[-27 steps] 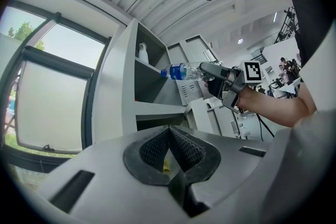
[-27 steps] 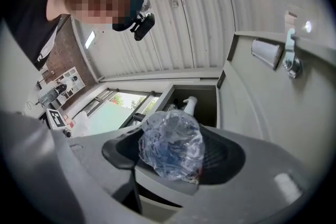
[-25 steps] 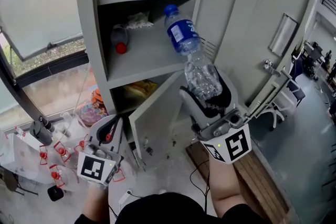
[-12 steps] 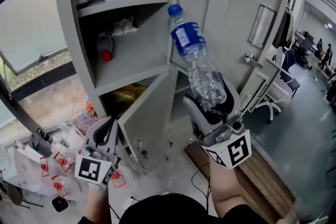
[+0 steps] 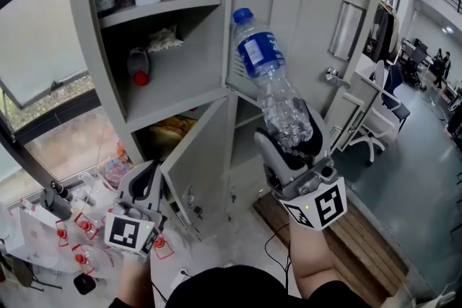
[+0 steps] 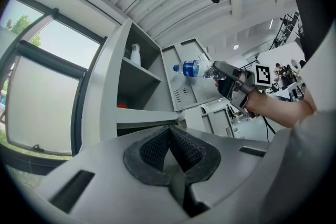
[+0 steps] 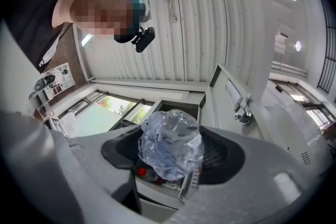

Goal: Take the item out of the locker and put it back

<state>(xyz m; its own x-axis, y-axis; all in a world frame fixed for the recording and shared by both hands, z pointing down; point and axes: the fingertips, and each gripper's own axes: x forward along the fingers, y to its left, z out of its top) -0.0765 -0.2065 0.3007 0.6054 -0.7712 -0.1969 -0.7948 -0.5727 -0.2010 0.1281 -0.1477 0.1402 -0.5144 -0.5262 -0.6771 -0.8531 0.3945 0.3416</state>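
Now the right tongs (image 5: 292, 148) clamp the base of a clear water bottle (image 5: 268, 79), which tilts with its blue cap (image 5: 242, 14) toward the locker (image 5: 85, 83), outside it, just in front of the open middle shelf (image 5: 180, 83). The left tongs (image 5: 146, 184) hang low, below the locker's shelves, pads (image 6: 152, 148) pressed together with nothing between them. On the middle shelf inside the locker lies a red-capped bottle (image 5: 138, 66).

The bottle (image 5: 278, 99) is clear, glossy, crinkled plastic; the locker (image 5: 312, 18), matt grey painted metal.
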